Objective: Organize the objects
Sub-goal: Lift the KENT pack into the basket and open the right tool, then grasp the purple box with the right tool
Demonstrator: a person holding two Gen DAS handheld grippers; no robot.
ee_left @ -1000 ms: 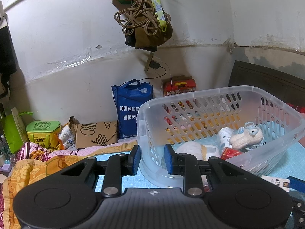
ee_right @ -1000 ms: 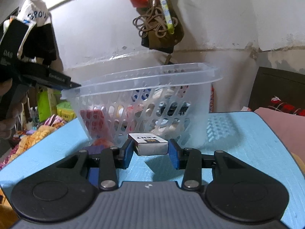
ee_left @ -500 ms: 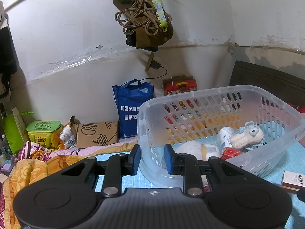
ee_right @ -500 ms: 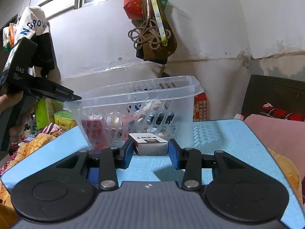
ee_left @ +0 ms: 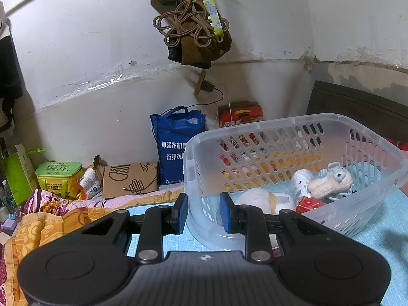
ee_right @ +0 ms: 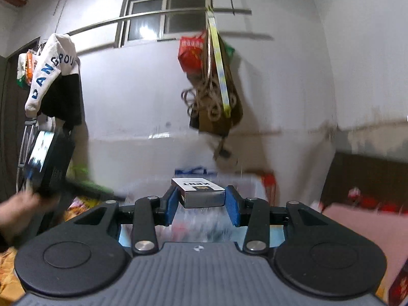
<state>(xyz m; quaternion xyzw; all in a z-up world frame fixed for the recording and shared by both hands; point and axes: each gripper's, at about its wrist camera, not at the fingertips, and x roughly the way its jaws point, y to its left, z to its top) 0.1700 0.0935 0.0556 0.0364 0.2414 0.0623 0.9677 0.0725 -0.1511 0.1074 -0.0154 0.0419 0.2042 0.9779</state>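
While right tongs (ee_right: 201, 202) clamp a cigarette pack (ee_right: 200, 191), left tongs (ee_left: 204, 213) pinch the toy-filled basket (ee_left: 331, 125).

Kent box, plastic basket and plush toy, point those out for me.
Kent box (ee_right: 197, 187): right wrist view, top face.
plastic basket (ee_left: 285, 122): left wrist view, far rim.
plush toy (ee_left: 329, 184): left wrist view, its body.

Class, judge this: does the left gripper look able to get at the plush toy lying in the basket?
Probably not now: the left gripper is clamped on the basket rim, and the plush toy lies inside, farther back.
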